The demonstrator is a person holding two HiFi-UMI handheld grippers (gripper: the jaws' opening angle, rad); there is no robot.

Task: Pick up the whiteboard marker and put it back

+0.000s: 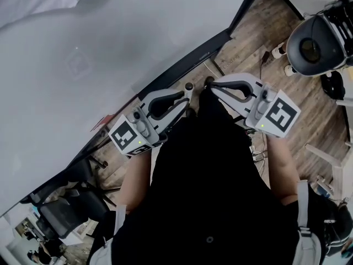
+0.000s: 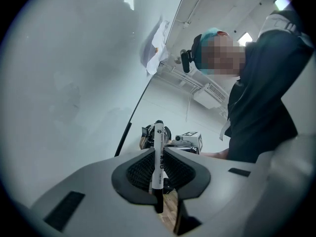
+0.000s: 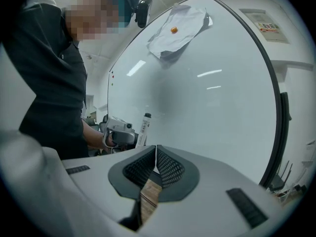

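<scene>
The whiteboard (image 3: 197, 83) fills the space just ahead of the person, with both grippers held close to its lower edge. The left gripper (image 1: 188, 90) clamps the whiteboard marker (image 2: 158, 154) roughly upright between its pads, probably so it can go back to its resting place. The right gripper (image 3: 156, 151) hangs beside it, jaws pressed together on nothing.
</scene>
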